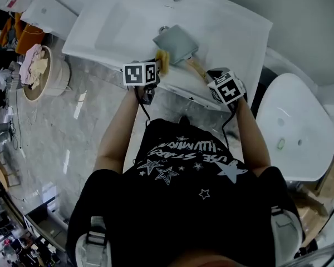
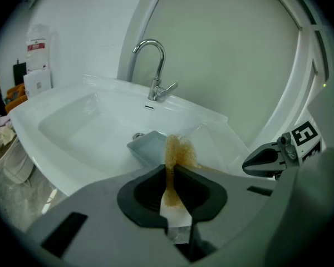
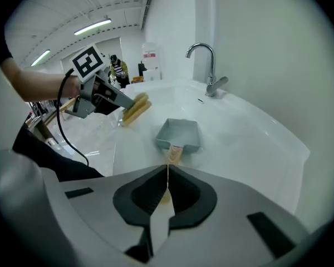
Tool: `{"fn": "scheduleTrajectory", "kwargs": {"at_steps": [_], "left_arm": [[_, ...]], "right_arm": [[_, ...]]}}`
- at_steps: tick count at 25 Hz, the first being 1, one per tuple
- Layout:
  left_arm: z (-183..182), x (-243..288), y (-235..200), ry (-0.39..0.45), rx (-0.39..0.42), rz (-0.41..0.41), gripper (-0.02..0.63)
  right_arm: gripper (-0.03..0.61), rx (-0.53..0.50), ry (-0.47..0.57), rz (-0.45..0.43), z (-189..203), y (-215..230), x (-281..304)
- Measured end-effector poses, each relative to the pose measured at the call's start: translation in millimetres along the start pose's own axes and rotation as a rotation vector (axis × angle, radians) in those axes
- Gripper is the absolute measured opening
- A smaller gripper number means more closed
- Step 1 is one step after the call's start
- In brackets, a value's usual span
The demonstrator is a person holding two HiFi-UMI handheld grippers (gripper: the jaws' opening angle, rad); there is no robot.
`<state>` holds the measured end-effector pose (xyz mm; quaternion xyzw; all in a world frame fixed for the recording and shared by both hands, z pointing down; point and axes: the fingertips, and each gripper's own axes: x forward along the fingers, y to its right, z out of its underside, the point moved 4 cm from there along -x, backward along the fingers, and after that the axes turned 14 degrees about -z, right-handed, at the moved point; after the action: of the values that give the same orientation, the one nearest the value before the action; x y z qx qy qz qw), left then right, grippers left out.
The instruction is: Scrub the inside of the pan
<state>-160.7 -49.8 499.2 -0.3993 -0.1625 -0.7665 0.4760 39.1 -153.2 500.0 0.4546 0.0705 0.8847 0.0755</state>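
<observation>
Partly hidden: pan handle (image 3: pixel 174 153) in right gripper (image 3: pixel 167 170)

**A:** How was the light?

**B:** Bright and even. Ceiling strip lights (image 3: pixel 92 26) showed in the right gripper view, and the white sink (image 1: pixel 117 21) looked nearly washed out.

**A:** Any distortion or blur?

**B:** Both gripper views were fisheye, with black corners. The pan (image 3: pixel 179 135) looked sharp. Shadows were faint, and the head view's lower left was dim.

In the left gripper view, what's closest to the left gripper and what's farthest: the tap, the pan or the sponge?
1. Sponge: pinched by the left gripper.
2. Pan: just beyond the sponge, slightly left.
3. Tap: farthest, up at the back.
</observation>
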Motion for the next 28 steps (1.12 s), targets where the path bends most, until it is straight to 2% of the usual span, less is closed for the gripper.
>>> {"fn": "scheduleTrajectory", "kwargs": {"at_steps": [7,11,19,23,28], "left_arm": [[6,-23,-13,0.046,-0.071,0.004,0.051],[25,-44,-20,0.066,-0.123,0.002,0.051],[85,-82,-31,0.067,-0.170,-0.005,0.051],[121,-113,-25,0.082,-0.186,-0.009,0.051],[169,-166,-21,0.111,-0.209,-0.008,0.051]], "right_arm": [[0.006,-0.018,0.036,-0.039,-17,-15,11],[0.006,-0.034,0.036,-0.053,-20,-27,16],[0.006,-0.055,0.081,-0.028,-19,-66,6],[0.006,-0.060,0.088,-0.024,-3,-92,-5],[0.006,-0.070,0.086,-0.021,21,-146,-20]]}}
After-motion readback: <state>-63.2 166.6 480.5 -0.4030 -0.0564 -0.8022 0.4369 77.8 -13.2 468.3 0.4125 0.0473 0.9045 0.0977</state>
